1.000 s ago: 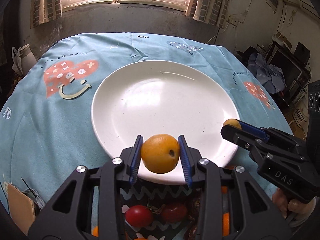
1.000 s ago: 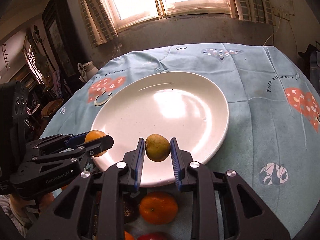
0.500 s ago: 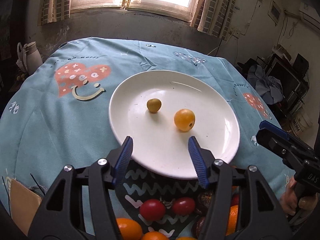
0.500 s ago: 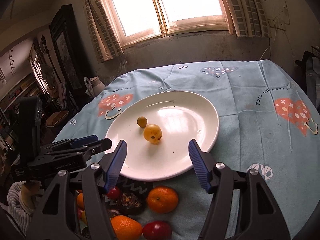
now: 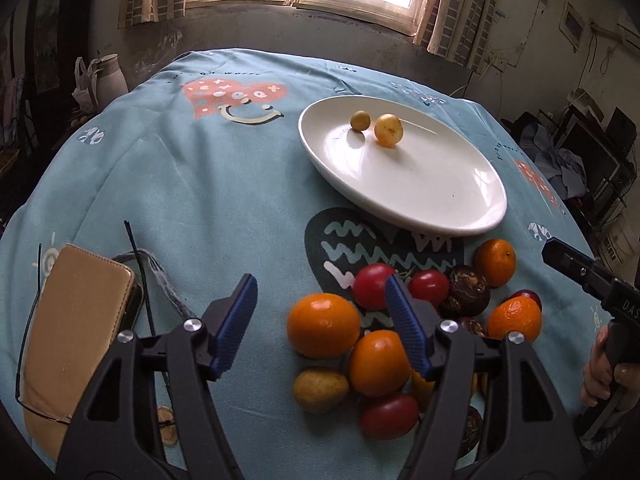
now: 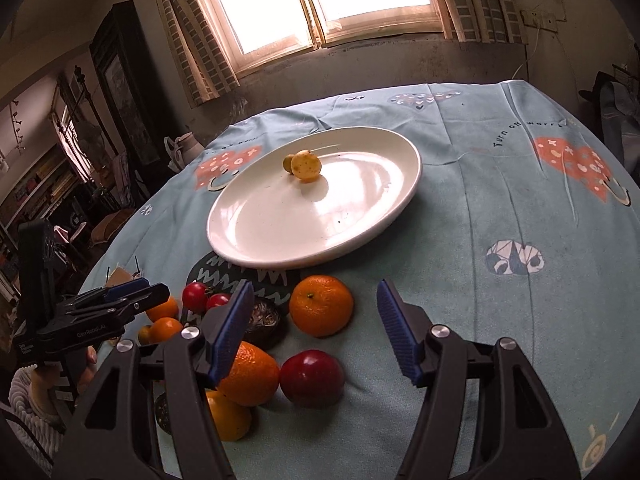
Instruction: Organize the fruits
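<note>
Two small yellow fruits [image 5: 378, 128] resting on white plate [image 5: 440, 200]. Remaining fruit pile [image 5: 384, 320] on counter [image 5: 200, 200], near plate. Left hand-held gripper [image 5: 320, 320] jaws just opened wider, empty; right hand-held gripper [image 6: 312, 320] apart, empty. Round, smooth, prone to roll; tomatoes soft. Best gripped gently across widest part.

Round table [image 5: 208, 184] w/ light-blue printed cloth, heart motifs. On it: white plate [image 5: 452, 200] toward far right; loose fruit pile near edge, just below plate – oranges [image 5: 323, 325], red tomatoes [image 5: 372, 285], dark brown fruits [image 5: 468, 292], yellowish one [image 5: 320, 390]. Left side: tan wallet/case [image 5: 76, 320], thin dark wire-rim glasses [image 5: 138, 248] beside & partly around it
</note>
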The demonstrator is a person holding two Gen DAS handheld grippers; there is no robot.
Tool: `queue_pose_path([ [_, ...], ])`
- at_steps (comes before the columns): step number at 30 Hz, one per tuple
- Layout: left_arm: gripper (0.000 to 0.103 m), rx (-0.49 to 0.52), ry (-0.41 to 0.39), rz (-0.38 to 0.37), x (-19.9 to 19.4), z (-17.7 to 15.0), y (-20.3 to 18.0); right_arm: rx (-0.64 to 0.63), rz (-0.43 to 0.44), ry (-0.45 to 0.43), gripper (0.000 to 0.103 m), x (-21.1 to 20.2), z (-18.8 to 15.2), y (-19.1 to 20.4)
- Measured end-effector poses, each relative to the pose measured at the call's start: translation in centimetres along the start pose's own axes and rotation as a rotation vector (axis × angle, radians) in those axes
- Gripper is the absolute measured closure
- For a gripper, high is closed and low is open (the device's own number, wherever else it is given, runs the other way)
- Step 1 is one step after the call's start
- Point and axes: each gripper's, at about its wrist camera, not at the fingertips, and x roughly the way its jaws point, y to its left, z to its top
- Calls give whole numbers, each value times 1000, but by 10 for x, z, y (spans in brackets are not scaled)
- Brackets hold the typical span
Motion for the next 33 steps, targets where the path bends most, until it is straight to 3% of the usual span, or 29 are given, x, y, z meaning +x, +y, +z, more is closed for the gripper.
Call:
queue_pose_path([
  [7, 36, 2, 42, -29, 5, -7, 0, 17, -10, 39, 38, 9, -2, -6],
  [14, 63, -61, 65, -112, 5, -6, 12, 33, -16, 56, 38, 13, -3, -10],
  [19, 63, -146, 85, -192, 5, -10, 32, 70, -14, 76, 38, 17, -3, -18],
  [22, 56, -136, 111, -193, 15, -9, 28, 80, -16, 90, 38, 19, -5, -20],
  [25, 56, -74, 88, -155, 15, -7, 14, 84, -11, 97, 38, 21, -5, -21],
  [29, 63, -117, 84, -165, 9, -9, 26, 92, -12, 98, 38, 21, -5, -23],
  [33, 63, -122, 25, -59, 1, -6, 32, 91, -12, 117, 38, 26, -5, -23],
])
